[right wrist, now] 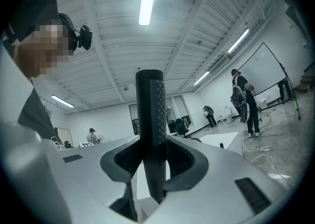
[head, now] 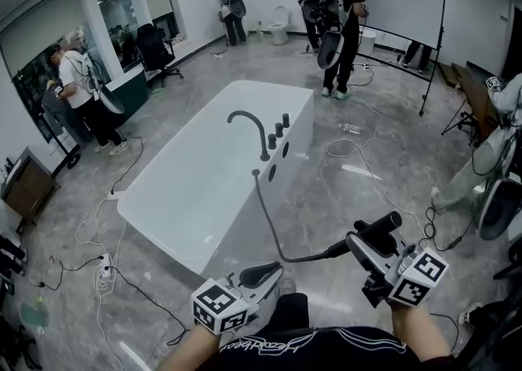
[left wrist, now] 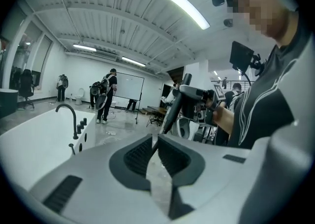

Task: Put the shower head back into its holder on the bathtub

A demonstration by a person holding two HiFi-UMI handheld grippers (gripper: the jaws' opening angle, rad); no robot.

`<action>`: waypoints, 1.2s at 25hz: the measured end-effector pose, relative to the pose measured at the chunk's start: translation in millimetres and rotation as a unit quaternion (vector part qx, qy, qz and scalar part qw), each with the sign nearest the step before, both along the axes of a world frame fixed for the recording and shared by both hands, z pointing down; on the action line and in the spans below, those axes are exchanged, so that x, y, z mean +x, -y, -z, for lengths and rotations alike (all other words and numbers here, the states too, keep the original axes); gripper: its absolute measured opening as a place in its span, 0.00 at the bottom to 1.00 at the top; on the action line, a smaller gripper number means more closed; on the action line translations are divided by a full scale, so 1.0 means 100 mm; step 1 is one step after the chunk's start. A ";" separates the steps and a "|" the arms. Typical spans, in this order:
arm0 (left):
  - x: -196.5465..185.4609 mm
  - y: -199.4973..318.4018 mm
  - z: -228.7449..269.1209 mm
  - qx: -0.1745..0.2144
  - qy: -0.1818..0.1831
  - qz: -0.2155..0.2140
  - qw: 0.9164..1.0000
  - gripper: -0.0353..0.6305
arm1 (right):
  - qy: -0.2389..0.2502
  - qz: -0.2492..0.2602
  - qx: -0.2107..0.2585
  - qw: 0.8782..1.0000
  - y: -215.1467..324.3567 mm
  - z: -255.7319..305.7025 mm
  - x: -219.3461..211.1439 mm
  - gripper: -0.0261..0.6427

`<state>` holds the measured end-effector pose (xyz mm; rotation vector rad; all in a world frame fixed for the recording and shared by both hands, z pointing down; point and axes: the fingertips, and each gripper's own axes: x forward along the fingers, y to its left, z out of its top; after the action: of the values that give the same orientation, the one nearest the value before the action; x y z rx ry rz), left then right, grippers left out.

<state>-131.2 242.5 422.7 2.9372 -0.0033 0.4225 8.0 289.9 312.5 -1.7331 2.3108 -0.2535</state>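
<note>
Both forearms reach forward from the body. The right gripper (head: 360,244) is held about level, its jaws clamped on the shower head (head: 380,228), whose handle stands upright between the pads in the right gripper view (right wrist: 150,119). The hose (head: 273,231) trails from the head, left of that gripper, to the bathtub (head: 261,90) ahead of it. The left gripper (head: 273,273), beside the right and well apart, tips slightly down, its jaws together on nothing; the faucet (head: 249,125) stands well beyond it.
</note>
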 end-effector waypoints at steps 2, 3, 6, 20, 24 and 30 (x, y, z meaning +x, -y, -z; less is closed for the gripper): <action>0.15 0.21 -0.17 -0.019 0.006 -0.018 1.000 0.17 | 0.008 -0.002 -0.004 1.000 0.23 -0.04 0.14 0.24; 0.23 0.31 -0.27 -0.027 0.014 -0.031 0.999 0.23 | 0.014 -0.003 -0.006 1.000 0.36 -0.05 0.22 0.24; 0.50 0.65 -0.61 -0.032 0.055 -0.067 0.996 0.34 | 0.032 -0.005 -0.011 0.999 0.79 -0.06 0.45 0.24; 1.74 2.11 -1.87 -0.018 0.182 -0.152 0.971 0.36 | 0.043 0.012 -0.014 0.999 2.61 0.20 1.29 0.24; 1.98 2.28 -2.19 -0.021 0.201 -0.157 0.967 0.36 | 0.055 0.023 0.008 0.998 2.87 0.36 1.43 0.23; 2.26 2.36 -2.64 -0.036 0.231 -0.143 0.962 0.36 | 0.051 0.047 0.023 0.997 3.10 0.54 1.59 0.23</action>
<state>95.2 6.8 686.5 2.6996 0.3709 1.1145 167.3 -20.2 258.8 -1.5550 2.3085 -0.2958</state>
